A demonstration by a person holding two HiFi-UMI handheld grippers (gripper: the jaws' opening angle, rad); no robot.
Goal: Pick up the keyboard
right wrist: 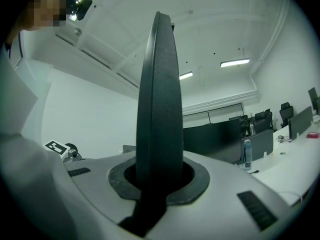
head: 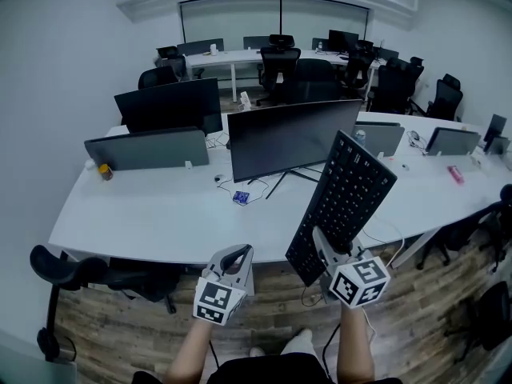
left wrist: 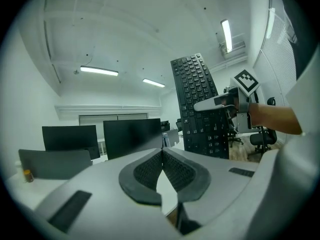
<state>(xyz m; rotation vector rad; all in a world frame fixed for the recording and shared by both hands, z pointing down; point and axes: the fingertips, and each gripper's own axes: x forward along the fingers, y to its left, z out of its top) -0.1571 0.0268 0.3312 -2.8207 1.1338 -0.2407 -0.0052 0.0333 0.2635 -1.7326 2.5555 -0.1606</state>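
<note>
Black keyboard (head: 344,202) held in the air, clear of the table (head: 152,214), steeply tilted. Near end low, far end raised over the table's near edge, keys facing left. Near end sits in the right tool (head: 323,245): jaws part-open, pads pressed on both faces, keyboard edge-on between them. To its left the left tool (head: 238,256), apart from the keyboard, jaws closed tip to tip on nothing. Dark monitor (head: 292,138) stands on the table beyond. Clear bottle (right wrist: 244,155) upright on the table, far right; contents unreadable.
</note>
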